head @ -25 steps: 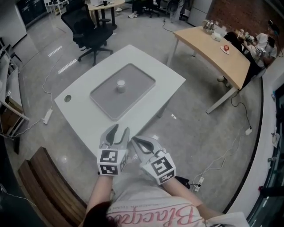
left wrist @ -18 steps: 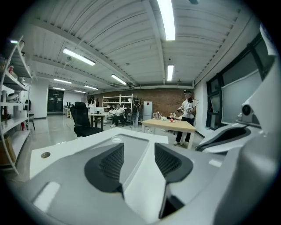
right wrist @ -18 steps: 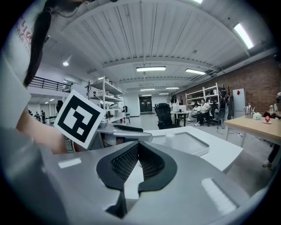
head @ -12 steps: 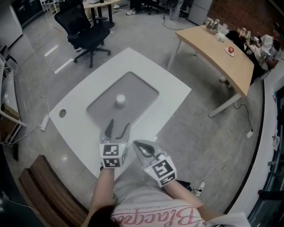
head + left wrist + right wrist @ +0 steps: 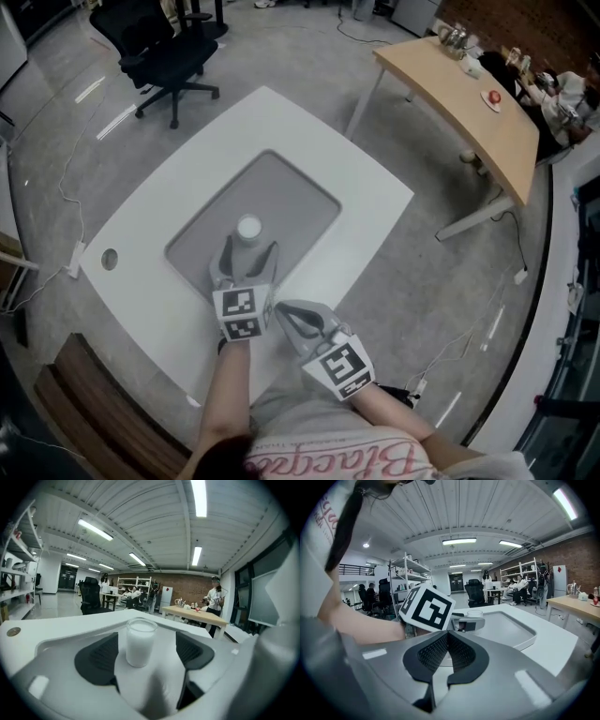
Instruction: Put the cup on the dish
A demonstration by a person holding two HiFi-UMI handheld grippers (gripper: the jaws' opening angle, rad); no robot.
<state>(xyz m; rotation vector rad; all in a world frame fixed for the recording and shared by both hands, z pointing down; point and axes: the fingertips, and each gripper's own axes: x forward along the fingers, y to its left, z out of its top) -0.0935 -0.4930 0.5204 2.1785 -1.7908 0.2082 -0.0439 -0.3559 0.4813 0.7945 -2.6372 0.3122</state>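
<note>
Standing upright on the grey dish (image 5: 292,199) sunk in the white table (image 5: 361,192), the white-filled cup (image 5: 248,228) is right at the tips of the left tool (image 5: 250,251), in line with its gap. That tool's jaws have just been opening and are spread wide, pads clear of the cup on both sides. Beside it, over the table's near edge, the right tool (image 5: 284,309) has its jaws pressed together on nothing.

white cup (image 5: 248,228) on grey dish (image 5: 300,202), white table (image 5: 373,202)
</note>
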